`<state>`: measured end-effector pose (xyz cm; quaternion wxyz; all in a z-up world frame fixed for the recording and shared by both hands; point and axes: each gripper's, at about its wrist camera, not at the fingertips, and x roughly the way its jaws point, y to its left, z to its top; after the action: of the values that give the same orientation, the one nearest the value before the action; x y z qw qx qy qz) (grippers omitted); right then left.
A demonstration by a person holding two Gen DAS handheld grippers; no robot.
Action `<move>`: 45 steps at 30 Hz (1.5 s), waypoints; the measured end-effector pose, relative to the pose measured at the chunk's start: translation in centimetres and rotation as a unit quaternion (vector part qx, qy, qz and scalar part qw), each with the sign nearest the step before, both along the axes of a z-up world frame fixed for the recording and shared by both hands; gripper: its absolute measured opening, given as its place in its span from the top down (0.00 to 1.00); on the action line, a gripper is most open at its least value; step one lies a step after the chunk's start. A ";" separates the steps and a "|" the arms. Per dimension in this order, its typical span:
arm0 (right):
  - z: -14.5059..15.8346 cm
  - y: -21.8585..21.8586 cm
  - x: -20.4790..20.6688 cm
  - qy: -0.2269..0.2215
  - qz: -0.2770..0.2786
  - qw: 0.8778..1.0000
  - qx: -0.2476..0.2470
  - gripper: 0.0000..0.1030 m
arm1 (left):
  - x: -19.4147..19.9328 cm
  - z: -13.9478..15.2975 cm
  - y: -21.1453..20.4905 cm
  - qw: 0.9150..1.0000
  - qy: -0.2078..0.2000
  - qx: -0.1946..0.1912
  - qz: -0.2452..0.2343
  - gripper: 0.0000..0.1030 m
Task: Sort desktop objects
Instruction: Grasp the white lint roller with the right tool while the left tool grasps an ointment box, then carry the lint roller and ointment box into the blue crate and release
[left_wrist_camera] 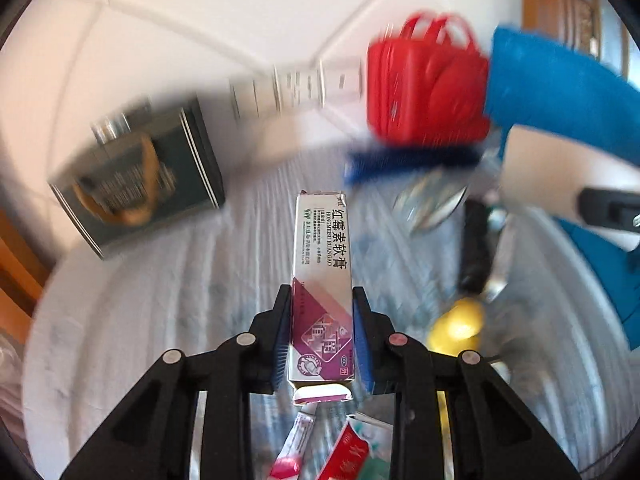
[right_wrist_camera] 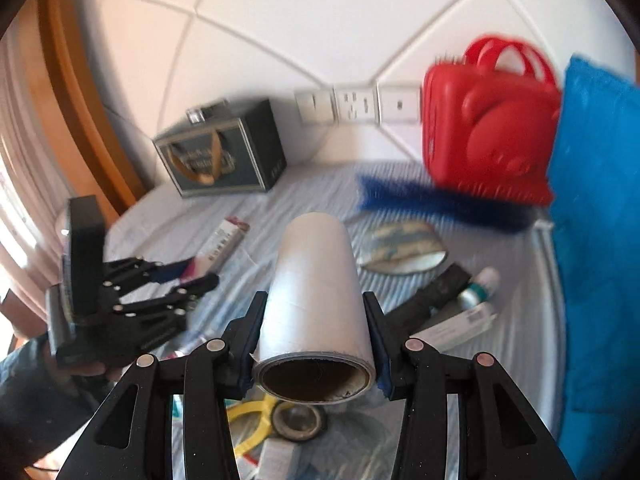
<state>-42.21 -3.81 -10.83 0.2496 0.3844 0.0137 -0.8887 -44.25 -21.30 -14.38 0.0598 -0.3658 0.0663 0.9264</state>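
My L gripper (left_wrist_camera: 322,336) clamps ointment box (left_wrist_camera: 322,280) btwn blue pads, box lifted above striped cloth (left_wrist_camera: 168,300). My R gripper (right_wrist_camera: 316,340) pinches white paper roll (right_wrist_camera: 316,292) at both sides, also off cloth. Red case (right_wrist_camera: 488,128) at back-right corner near wall, blue brush (right_wrist_camera: 436,200) just in front. Dark box (right_wrist_camera: 224,152) at back-left. Tubes (right_wrist_camera: 472,312) near right edge.

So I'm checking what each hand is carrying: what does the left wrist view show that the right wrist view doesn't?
Only the left wrist view shows the left claw shut on a purple and white ointment box, seen close up. Only the right wrist view shows the right claw gripping a white paper roll, plus the wall sockets in focus. Both show the red case, the blue brush and the dark green box.
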 end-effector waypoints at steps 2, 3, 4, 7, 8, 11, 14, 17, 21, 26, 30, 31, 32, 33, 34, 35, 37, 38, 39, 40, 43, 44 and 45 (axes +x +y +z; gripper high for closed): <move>2.7 0.8 2.2 0.026 -0.004 1.000 -0.007 0.57 | 2.0 3.4 1.1 0.999 0.042 -0.005 -0.018 0.73; 3.8 1.3 3.1 0.039 -0.008 0.999 -0.008 0.57 | 2.9 4.6 1.6 0.998 0.055 -0.008 -0.026 0.73; 5.0 2.1 4.2 0.053 -0.012 0.998 -0.011 0.57 | 3.7 5.9 2.2 0.997 0.069 -0.009 -0.033 0.73; 8.2 4.7 7.4 0.095 -0.029 0.995 -0.014 0.57 | 5.8 10.1 4.9 0.992 0.105 0.009 -0.064 0.73; 9.6 5.3 9.1 0.112 -0.038 0.993 -0.012 0.57 | 6.6 11.5 6.3 0.990 0.118 0.015 -0.080 0.73; 12.9 7.6 13.4 0.155 -0.066 0.986 -0.012 0.57 | 8.3 14.8 11.2 0.980 0.147 0.028 -0.130 0.73; 16.2 11.6 17.5 0.202 -0.109 0.973 -0.013 0.57 | 9.6 17.6 16.4 0.970 0.168 0.030 -0.173 0.73; 18.8 16.8 20.4 0.232 -0.161 0.959 -0.022 0.57 | 10.8 20.3 22.2 0.957 0.188 0.040 -0.217 0.73; 21.3 23.7 22.3 0.252 -0.217 0.943 -0.019 0.57 | 11.5 23.1 29.3 0.942 0.215 0.051 -0.251 0.73; 23.1 32.0 21.9 0.252 -0.266 0.930 -0.011 0.57 | 11.4 24.8 37.5 0.937 0.217 0.054 -0.270 0.73; 23.2 37.3 20.0 0.236 -0.287 0.928 -0.016 0.57 | 11.0 25.7 41.7 0.938 0.214 0.043 -0.269 0.73; 23.3 38.2 19.5 0.232 -0.291 0.928 -0.016 0.57 | 10.8 25.9 42.6 0.940 0.211 0.041 -0.264 0.73; 23.2 39.3 18.6 0.227 -0.295 0.928 -0.018 0.57 | 10.9 26.1 43.6 0.941 0.207 0.039 -0.264 0.73; 23.4 40.0 18.3 0.225 -0.296 0.928 -0.021 0.57 | 10.6 26.2 44.3 0.944 0.200 0.038 -0.260 0.72; 23.3 40.7 17.7 0.222 -0.298 0.928 -0.025 0.56 | 10.4 26.4 44.7 0.946 0.197 0.039 -0.254 0.70; 23.3 41.5 17.2 0.223 -0.304 0.926 -0.031 0.54 | 10.2 26.7 45.1 0.949 0.194 0.040 -0.245 0.64; 23.4 42.1 16.6 0.225 -0.304 0.925 -0.033 0.49 | 10.2 27.2 45.7 0.952 0.199 0.040 -0.227 0.52; 23.6 42.4 16.7 0.229 -0.303 0.924 -0.035 0.46 | 10.4 27.4 45.8 0.953 0.210 0.038 -0.217 0.43; 23.7 42.5 16.9 0.233 -0.300 0.924 -0.038 0.42 | 10.6 27.6 45.9 0.952 0.219 0.034 -0.209 0.37; 23.9 42.7 17.2 0.238 -0.295 0.925 -0.041 0.39 | 10.9 27.6 45.9 0.952 0.227 0.031 -0.201 0.29; 24.1 42.9 17.8 0.246 -0.288 0.924 -0.048 0.33 | 11.4 28.0 45.3 0.952 0.242 0.031 -0.184 0.23; 24.1 42.7 18.0 0.245 -0.283 0.926 -0.052 0.29 | 11.5 28.0 45.1 0.953 0.244 0.031 -0.178 0.22; 24.0 42.8 18.0 0.243 -0.278 0.928 -0.055 0.23 | 11.7 27.8 44.6 0.954 0.245 0.030 -0.172 0.21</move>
<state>-24.19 38.95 13.21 0.0021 0.1306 -0.0827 -0.9880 -32.59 23.28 13.40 0.2115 -0.1082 0.1129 0.9648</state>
